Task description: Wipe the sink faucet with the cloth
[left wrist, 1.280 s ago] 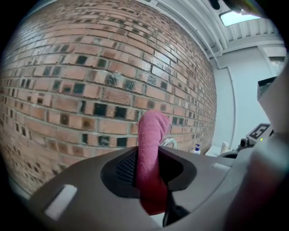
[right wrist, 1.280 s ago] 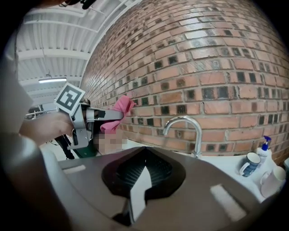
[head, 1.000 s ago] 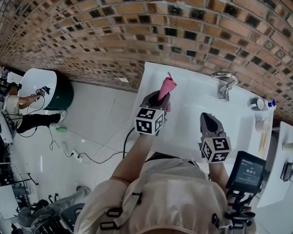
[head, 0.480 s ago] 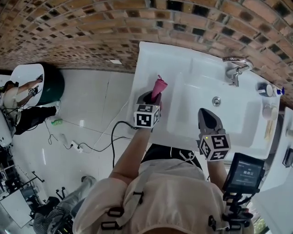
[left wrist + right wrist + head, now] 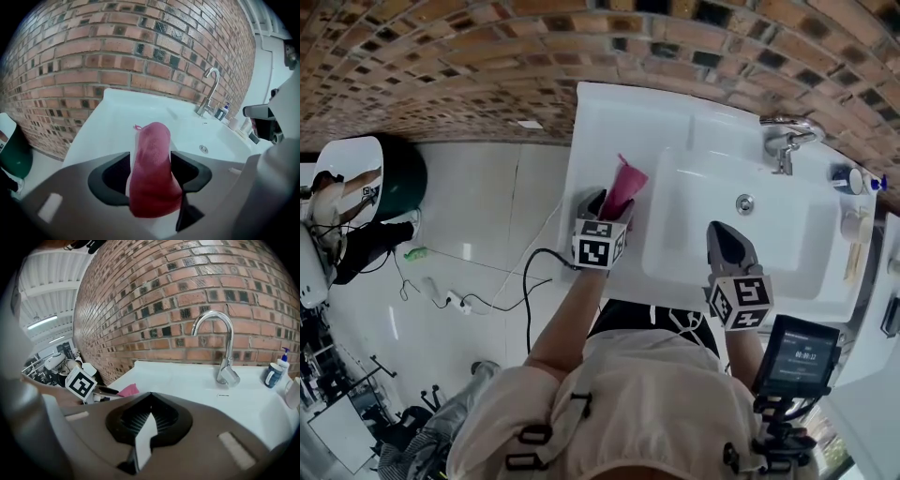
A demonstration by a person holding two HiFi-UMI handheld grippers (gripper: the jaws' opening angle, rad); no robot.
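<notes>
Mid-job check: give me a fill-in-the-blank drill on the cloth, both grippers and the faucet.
1. The cloth between the left gripper's jaws is ____.
2. The right gripper's jaws are ____, with nothing between them.
3. The faucet stands against a ____ wall.
4. In the head view, the cloth is ____ of the basin.
Missing: pink; shut; brick; left.
The left gripper's jaws have just been opening, the cloth between them.

A red-brown brick wall flecked with dark bricks (image 5: 441, 56) is running across the back. At the wall's foot a pale, glossy tiled floor (image 5: 478, 206) is catching the light, and a thin black cable (image 5: 525, 291) is trailing over it. Well out from the wall a round white table on a dark green base (image 5: 366, 155) is standing. Above the wall a long ceiling strip light (image 5: 42, 322) is glowing.
</notes>
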